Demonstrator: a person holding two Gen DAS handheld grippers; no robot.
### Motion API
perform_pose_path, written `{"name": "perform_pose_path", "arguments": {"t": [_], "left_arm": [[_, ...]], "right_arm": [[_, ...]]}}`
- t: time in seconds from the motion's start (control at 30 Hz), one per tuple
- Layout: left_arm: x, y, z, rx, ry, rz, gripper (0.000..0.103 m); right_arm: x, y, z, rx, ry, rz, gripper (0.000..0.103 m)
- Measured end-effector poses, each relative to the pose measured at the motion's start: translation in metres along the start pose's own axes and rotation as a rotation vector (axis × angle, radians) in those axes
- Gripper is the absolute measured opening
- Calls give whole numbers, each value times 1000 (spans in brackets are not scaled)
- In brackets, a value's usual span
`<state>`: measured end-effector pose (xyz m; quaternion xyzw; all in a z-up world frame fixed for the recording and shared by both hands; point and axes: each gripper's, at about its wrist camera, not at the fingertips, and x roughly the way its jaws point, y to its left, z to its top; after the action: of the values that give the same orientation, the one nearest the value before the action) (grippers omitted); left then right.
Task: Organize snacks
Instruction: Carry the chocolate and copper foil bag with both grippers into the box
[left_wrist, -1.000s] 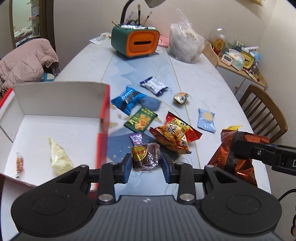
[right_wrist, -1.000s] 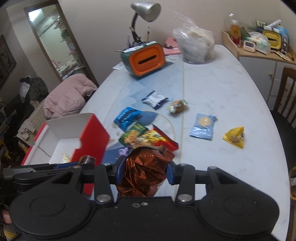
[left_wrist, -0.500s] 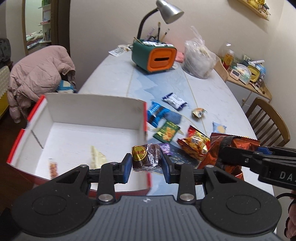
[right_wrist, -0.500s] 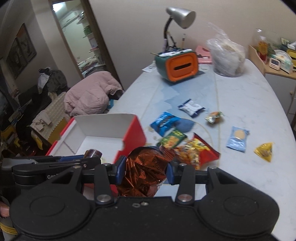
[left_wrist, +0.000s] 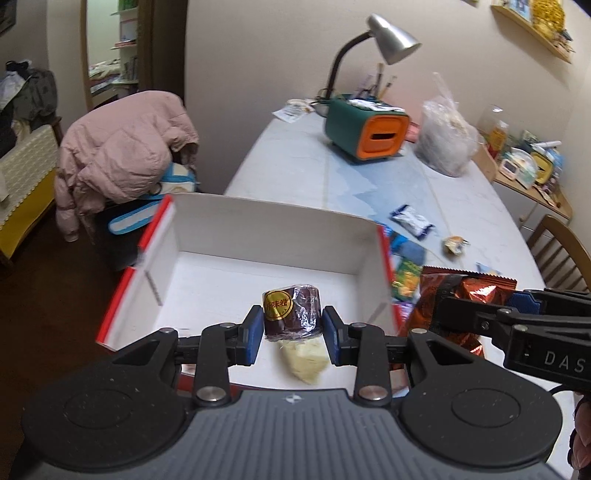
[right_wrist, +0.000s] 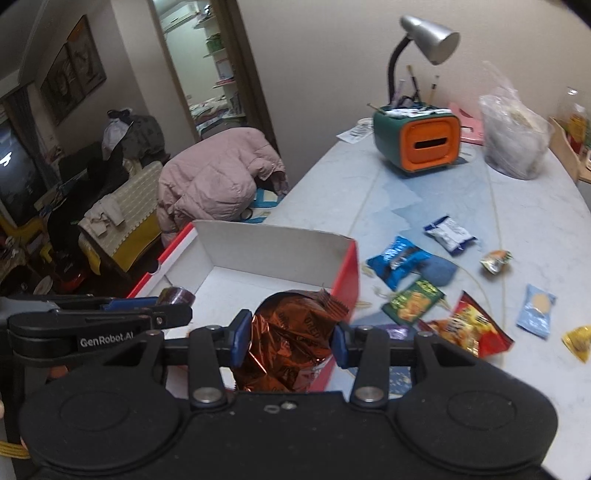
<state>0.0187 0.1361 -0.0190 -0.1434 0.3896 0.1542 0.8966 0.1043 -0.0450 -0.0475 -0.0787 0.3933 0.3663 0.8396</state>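
Note:
My left gripper (left_wrist: 291, 334) is shut on a dark brown wrapped roll cake (left_wrist: 291, 312) with a gold label, held over the inside of the red-and-white box (left_wrist: 258, 229). A pale yellow packet (left_wrist: 304, 356) lies on the box floor just below it. My right gripper (right_wrist: 288, 341) is shut on a crinkled copper foil snack bag (right_wrist: 291, 343), above the box's right red wall (right_wrist: 349, 277). In the left wrist view the right gripper (left_wrist: 443, 308) shows at the right with the copper bag (left_wrist: 469, 295). The left gripper (right_wrist: 173, 301) reaches in from the left of the right wrist view.
Several snack packets lie on the marble table (right_wrist: 535, 206) right of the box: a blue one (right_wrist: 397, 260), a green one (right_wrist: 413, 301), a red-yellow one (right_wrist: 465, 326), a light blue one (right_wrist: 535, 310). An orange-green holder (right_wrist: 419, 142), lamp (right_wrist: 432, 35) and plastic bag (right_wrist: 513, 140) stand far back. A pink jacket (left_wrist: 122, 151) hangs left.
Both grippers have carried their snacks leftward from above the loose packets to over the box. The box now fills the centre of both views. Grips are unchanged.

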Motion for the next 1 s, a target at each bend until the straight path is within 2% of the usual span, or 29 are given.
{"name": "perform_pose_path", "arguments": {"t": [0.33, 0.53, 1.0], "left_arm": [[31, 53, 17, -11, 39, 73, 34], [62, 75, 25, -15, 90, 100, 34], [117, 80, 25, 54, 211, 121, 34]], "right_arm": [[57, 24, 14, -33, 50, -9, 43], [93, 31, 23, -32, 74, -18, 43], [161, 29, 39, 18, 133, -48, 43]]}}
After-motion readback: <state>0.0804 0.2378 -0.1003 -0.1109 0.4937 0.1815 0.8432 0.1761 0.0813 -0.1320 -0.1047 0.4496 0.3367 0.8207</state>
